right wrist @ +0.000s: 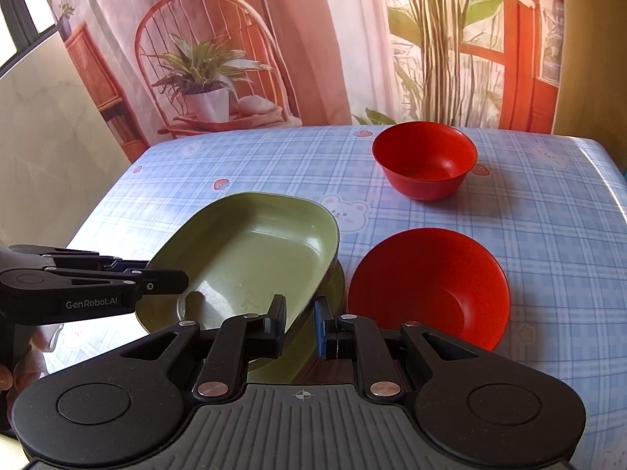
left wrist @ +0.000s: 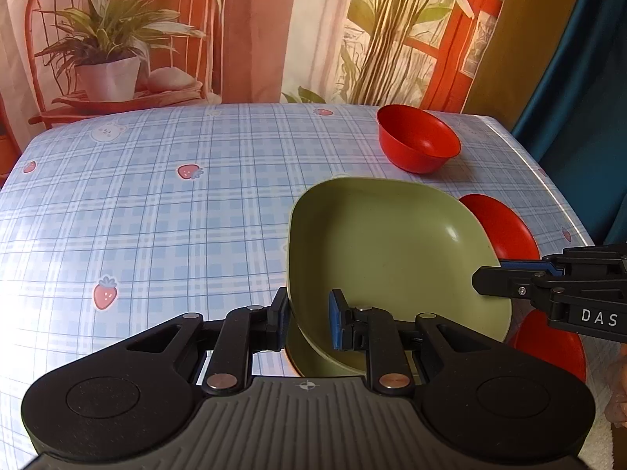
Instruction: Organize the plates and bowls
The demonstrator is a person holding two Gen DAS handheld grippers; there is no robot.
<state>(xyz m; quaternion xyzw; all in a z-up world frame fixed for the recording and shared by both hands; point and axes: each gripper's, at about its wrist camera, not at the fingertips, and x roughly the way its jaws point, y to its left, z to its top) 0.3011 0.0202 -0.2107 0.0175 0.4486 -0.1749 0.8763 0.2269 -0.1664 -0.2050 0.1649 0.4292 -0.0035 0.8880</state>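
Observation:
A green square plate point(left wrist: 392, 250) point(right wrist: 258, 258) is held tilted above a second green plate point(right wrist: 274, 368) that lies on the table. My left gripper point(left wrist: 309, 319) is shut on the upper plate's near-left rim, one finger inside and one outside. My right gripper point(right wrist: 299, 323) is shut on the opposite rim and shows in the left wrist view point(left wrist: 509, 278). The left gripper shows in the right wrist view point(right wrist: 164, 280). A near red bowl point(right wrist: 427, 286) point(left wrist: 505, 227) sits right of the plates. A far red bowl point(right wrist: 425, 158) point(left wrist: 417, 137) stands toward the back.
The table point(right wrist: 548, 235) has a blue plaid cloth with strawberries and bears. Its right edge point(left wrist: 556, 180) and far edge are near the far bowl. A printed backdrop point(right wrist: 274, 39) hangs behind. A hand holds the left gripper's handle point(right wrist: 15, 372).

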